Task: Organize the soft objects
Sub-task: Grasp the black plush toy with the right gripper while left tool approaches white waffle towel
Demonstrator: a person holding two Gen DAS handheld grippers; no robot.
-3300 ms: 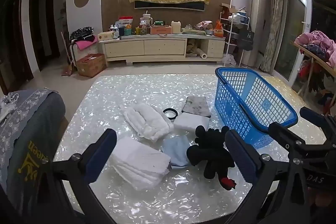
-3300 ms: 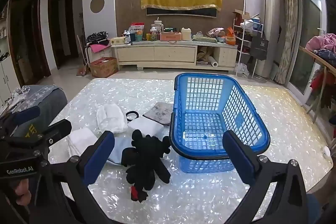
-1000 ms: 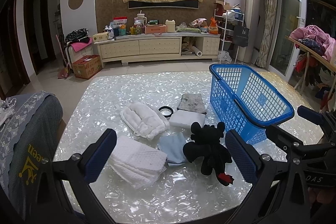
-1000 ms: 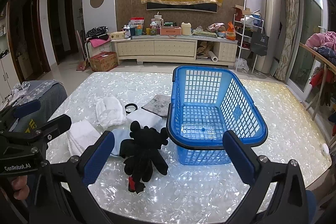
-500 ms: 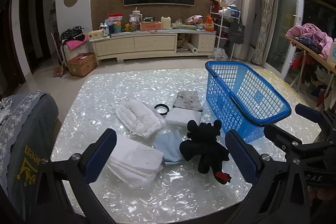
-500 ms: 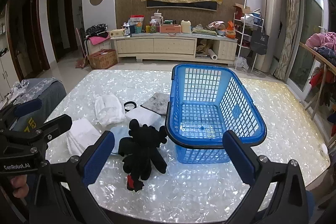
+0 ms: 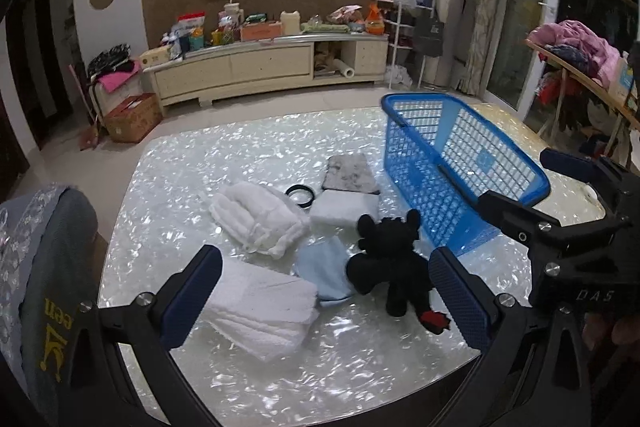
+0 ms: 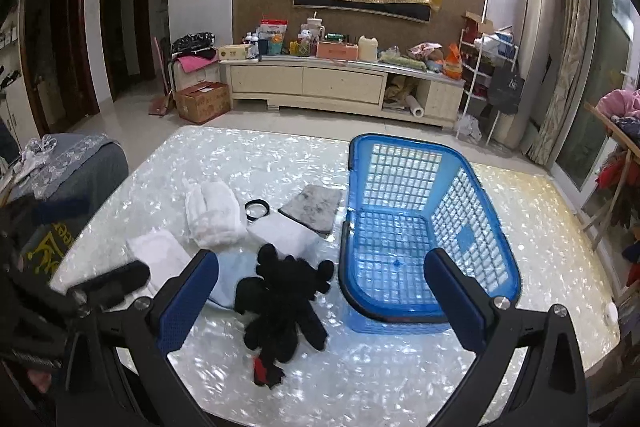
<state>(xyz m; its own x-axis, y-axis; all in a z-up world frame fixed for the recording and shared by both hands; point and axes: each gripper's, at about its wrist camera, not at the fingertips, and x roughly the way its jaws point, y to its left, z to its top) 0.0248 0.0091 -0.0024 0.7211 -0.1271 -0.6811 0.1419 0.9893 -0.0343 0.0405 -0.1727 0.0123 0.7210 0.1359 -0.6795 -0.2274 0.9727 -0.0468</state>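
Hovering above the surface, both grippers, left gripper and right gripper, had drifted slightly; jaws wide, empty. Blue basket empty, black plush untouched — sorting not begun.

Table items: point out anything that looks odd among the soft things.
One hard-looking black ring lies among the soft pile, between the white bundle and the grey mat. The blue basket holds nothing. Nothing is spilled or damaged.
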